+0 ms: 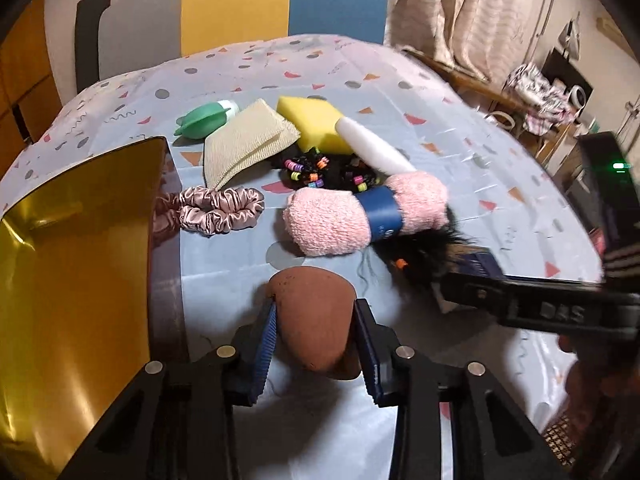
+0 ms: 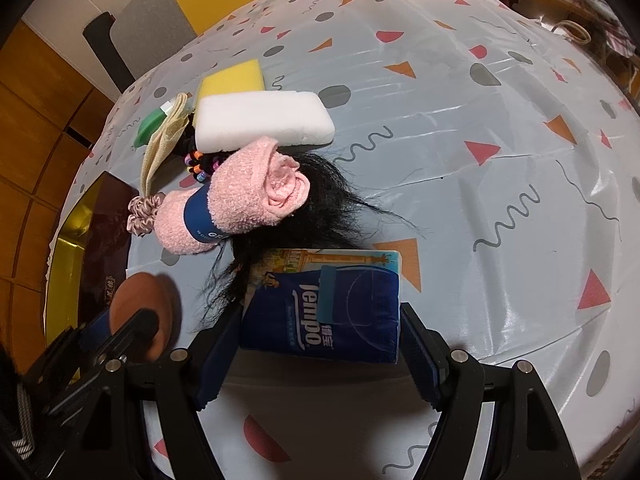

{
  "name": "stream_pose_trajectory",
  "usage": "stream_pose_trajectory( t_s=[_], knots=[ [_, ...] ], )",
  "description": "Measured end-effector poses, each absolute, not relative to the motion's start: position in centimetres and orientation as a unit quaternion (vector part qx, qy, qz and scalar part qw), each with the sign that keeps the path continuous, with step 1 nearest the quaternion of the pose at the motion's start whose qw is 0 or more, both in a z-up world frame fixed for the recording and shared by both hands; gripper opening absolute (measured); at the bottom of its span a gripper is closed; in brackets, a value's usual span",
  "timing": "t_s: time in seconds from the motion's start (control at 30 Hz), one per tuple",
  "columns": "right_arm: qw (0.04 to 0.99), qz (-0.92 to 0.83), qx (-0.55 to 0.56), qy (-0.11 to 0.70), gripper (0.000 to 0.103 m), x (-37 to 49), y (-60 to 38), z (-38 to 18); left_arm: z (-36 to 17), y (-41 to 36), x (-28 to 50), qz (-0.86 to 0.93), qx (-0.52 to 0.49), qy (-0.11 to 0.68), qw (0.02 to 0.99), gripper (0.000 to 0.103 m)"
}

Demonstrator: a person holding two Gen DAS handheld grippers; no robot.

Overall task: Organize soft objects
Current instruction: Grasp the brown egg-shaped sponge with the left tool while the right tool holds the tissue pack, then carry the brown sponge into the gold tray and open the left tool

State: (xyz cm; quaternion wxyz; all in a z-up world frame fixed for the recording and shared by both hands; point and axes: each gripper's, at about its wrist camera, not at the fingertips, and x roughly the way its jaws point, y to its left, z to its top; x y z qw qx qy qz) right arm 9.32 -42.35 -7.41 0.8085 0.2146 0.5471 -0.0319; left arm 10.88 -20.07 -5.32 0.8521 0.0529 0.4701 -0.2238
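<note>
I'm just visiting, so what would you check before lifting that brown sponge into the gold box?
1. Left gripper pads on both sides of the brown sponge: ok.
2. Grip firm enough to lift: cannot tell.
3. Gold box open, right beside the sponge: ok.
4. Room inside the box: ok where visible.
5. Right gripper open around the tissue pack, clear of the sponge: ok.
6. Black hair clear of the sponge: ok.

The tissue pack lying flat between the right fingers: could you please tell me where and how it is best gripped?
Grip the tissue pack across its two long side edges, coming down from above with the right gripper. It lies flat on the tablecloth; those sides are free, though black hair overlaps its far corner.
</note>
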Motion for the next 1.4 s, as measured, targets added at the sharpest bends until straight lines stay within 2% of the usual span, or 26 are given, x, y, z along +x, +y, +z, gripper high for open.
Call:
stream_pose_trajectory(
  t_s=[0.33, 0.67, 1.13, 1.4],
  knots=[
    [0.809, -0.016, 0.232, 0.540, 0.076, 9.1, -42.5, -7.3, -2.0, -16.8, 9.0, -0.254, 0.004, 0.445, 0.859, 0.037],
    [0.811, 0.025, 0.218, 0.542, 0.076, 9.5, -40.5, -7.3, 0.3, -10.4, 11.0, -0.215, -0.021, 0.427, 0.878, 0.038],
    [0.827, 0.141, 0.182, 0.513, 0.076, 9.8, -35.8, -6.0, -2.9, -0.1, 19.5, -0.058, -0.004, 0.475, 0.878, 0.038],
    [0.829, 0.173, 0.180, 0.500, 0.076, 10.0, -34.3, -6.0, -4.8, 3.6, 23.8, -0.005, -0.028, 0.497, 0.867, 0.039]
  ],
)
